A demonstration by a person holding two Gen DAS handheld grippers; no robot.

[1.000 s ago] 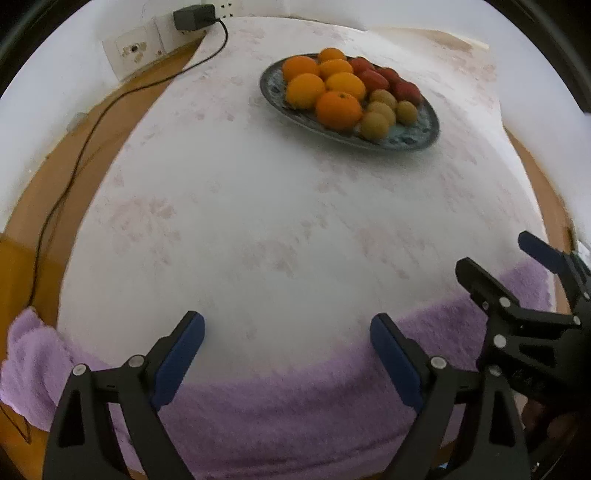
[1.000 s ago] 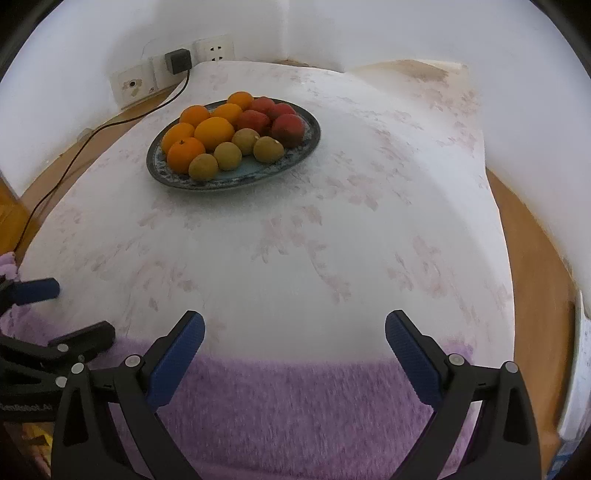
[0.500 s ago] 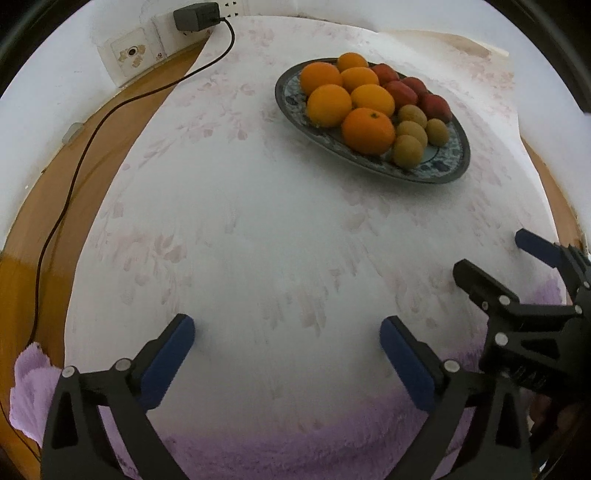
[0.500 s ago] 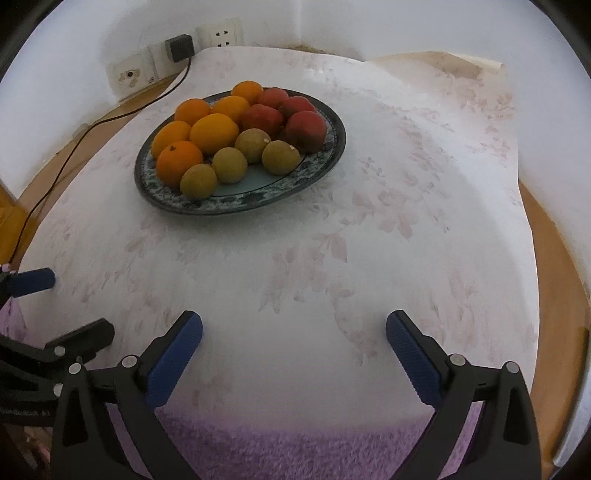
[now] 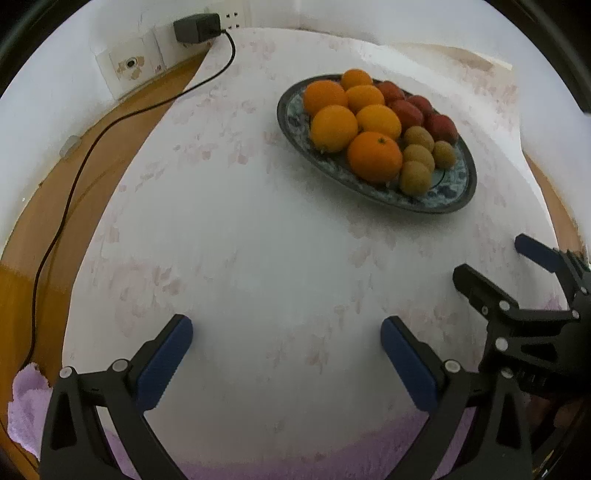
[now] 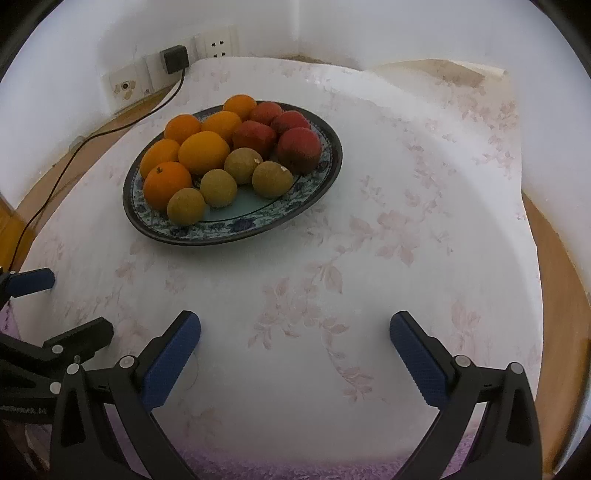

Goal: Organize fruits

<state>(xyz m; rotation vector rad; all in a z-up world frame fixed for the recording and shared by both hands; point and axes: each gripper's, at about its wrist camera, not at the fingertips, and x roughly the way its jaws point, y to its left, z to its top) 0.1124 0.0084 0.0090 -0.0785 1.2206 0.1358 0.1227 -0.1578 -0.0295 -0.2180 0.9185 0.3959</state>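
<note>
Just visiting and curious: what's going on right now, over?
Left gripper and right gripper open, empty, above the tablecloth. Fruit sorted by kind on the plate. Nothing in the way.

I am in a home, in a lived-in room rather than any lab or shop. In front of me a table (image 6: 554, 295) of warm wood wears a white cloth (image 6: 369, 258) printed with faint pink flowers, and a fluffy lilac towel (image 5: 26, 402) lies along its near edge. A patterned blue plate (image 6: 236, 229) of oranges (image 6: 203, 152), red fruit (image 6: 298, 149) and small brown fruit (image 6: 218, 187) sits on it like a household fruit dish. The table is pushed into a corner of plain white walls (image 6: 332, 26), where ordinary sockets (image 6: 217, 40) and a scuffed aerial plate (image 6: 123, 88) sit low, with a black charger (image 5: 195, 26) plugged in and its cord (image 5: 74, 177) trailing off the side
</note>
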